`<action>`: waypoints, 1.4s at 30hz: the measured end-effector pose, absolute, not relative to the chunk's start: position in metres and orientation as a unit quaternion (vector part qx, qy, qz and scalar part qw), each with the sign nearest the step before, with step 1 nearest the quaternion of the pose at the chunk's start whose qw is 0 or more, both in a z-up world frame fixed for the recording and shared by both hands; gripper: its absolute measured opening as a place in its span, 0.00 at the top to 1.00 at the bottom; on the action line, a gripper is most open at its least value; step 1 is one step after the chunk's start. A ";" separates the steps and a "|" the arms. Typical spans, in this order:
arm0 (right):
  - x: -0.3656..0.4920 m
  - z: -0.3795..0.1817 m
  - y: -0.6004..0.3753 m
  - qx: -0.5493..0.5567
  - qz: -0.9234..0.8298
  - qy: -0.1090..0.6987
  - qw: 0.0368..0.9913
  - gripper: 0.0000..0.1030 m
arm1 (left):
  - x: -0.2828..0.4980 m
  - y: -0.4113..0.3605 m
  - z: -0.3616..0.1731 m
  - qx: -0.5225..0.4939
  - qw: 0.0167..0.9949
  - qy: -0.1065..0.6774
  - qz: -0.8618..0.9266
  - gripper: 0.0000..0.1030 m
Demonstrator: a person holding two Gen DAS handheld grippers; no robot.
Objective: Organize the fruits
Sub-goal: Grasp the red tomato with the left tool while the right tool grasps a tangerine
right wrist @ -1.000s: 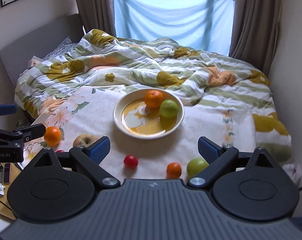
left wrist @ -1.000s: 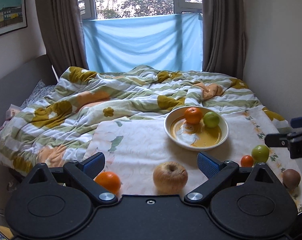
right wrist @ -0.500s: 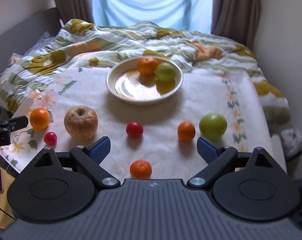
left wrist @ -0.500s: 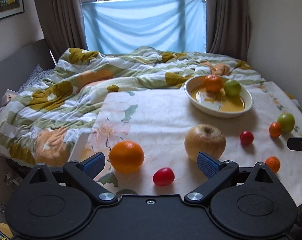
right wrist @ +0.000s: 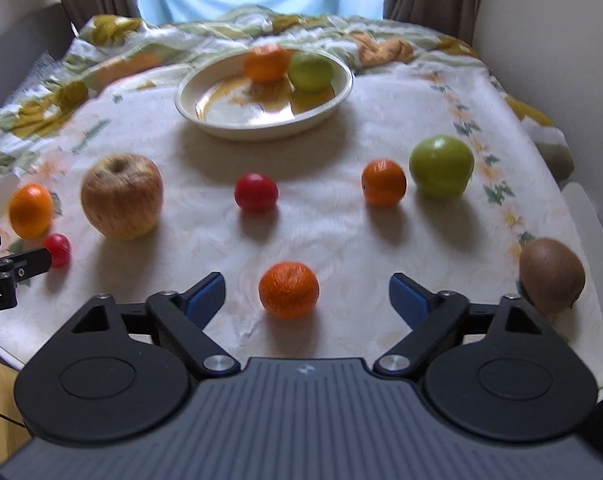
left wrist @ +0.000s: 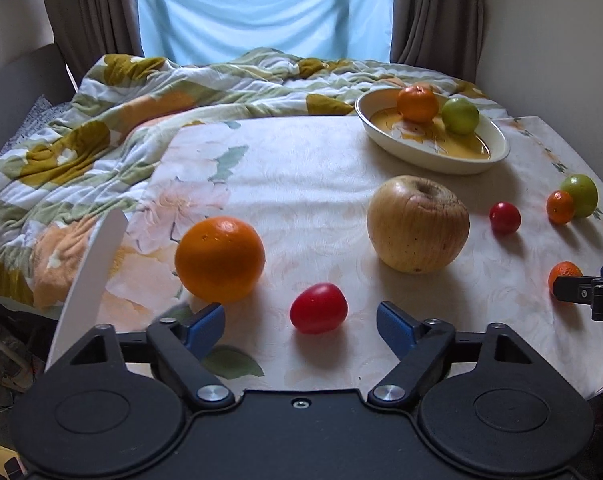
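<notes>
You've dropped both grippers toward the floral tablecloth (left wrist: 301,168), jaws just narrowing but open, gripping nothing. Your left gripper (left wrist: 300,322) frames the small red tomato (left wrist: 318,308); your right gripper (right wrist: 307,294) frames the small orange mandarin (right wrist: 288,289). Only the right view shows the brown kiwi (right wrist: 551,274), at three o'clock. The cream bowl (right wrist: 229,128), formerly near, sits at twelve.

Beyond the floral tablecloth (left wrist: 301,168) you had a rumpled flowered quilt (left wrist: 101,128), brown curtains (left wrist: 89,4) and a pale blue sheet (left wrist: 261,4) across the far window.

left gripper (left wrist: 300,326): fingers apart, just closing, angled down; right gripper (right wrist: 307,294): same
</notes>
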State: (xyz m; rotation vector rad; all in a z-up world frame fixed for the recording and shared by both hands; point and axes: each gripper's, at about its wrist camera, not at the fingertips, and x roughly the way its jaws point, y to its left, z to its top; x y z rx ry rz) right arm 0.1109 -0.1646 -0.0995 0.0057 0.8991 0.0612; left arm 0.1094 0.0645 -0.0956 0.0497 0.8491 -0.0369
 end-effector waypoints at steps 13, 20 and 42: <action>0.110 -0.107 -0.155 0.008 0.026 0.437 0.899 0.14 | 0.121 0.062 -0.110 0.022 0.900 0.433 -0.039 0.57; 0.111 -0.108 -0.151 0.011 0.030 0.438 0.898 0.16 | 0.123 0.058 -0.110 0.030 0.903 0.427 -0.045 0.59; 0.118 -0.113 -0.156 0.011 0.045 0.447 0.894 0.50 | 0.105 0.057 -0.104 0.015 0.901 0.432 -0.029 0.63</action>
